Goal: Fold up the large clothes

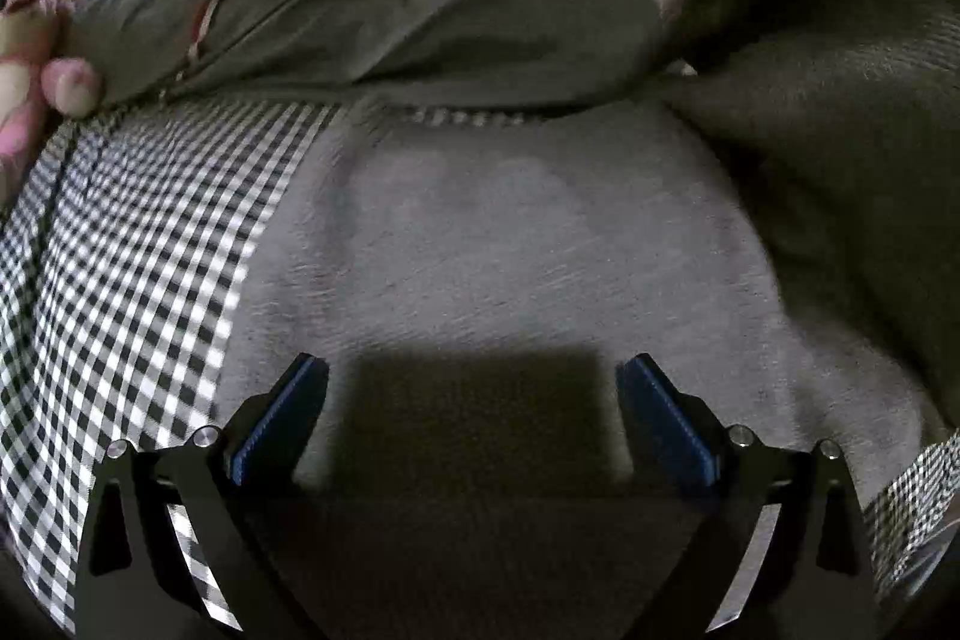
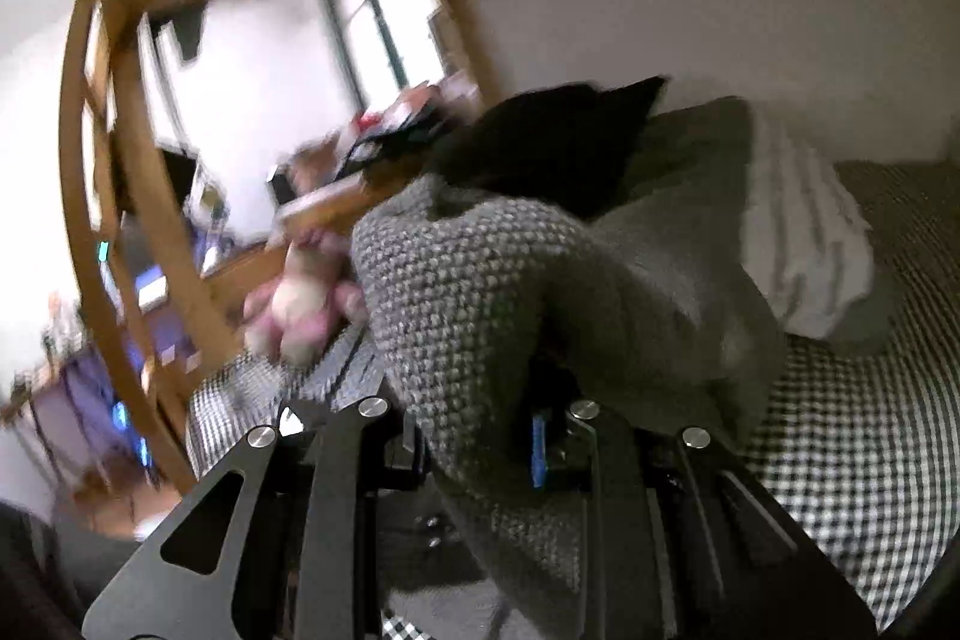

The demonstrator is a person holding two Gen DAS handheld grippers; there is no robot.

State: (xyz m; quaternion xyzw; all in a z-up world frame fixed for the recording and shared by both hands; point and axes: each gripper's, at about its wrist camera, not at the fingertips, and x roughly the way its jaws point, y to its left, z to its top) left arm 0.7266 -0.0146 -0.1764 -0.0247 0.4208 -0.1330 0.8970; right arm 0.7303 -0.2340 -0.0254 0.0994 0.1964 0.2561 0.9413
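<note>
Grey sweater [image 2: 480, 292] knit fills my right gripper [image 2: 480, 451], whose fingers are clamped on a raised fold of it. Most of the sweater lies spread on the checked bed [image 1: 132, 244], under my left gripper [image 1: 474, 418], whose fingers stand wide apart and empty. Beyond, near the bed's far edge, sit a green pillow [image 1: 420, 22] and a pink toy [image 2: 300, 304].

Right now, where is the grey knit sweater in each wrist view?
Left wrist: grey knit sweater lies flat across the centre, ahead of the open left claw.
Right wrist: it rises mid-frame, bunched in the right claw.
Shared landmark: pink plush toy.
</note>
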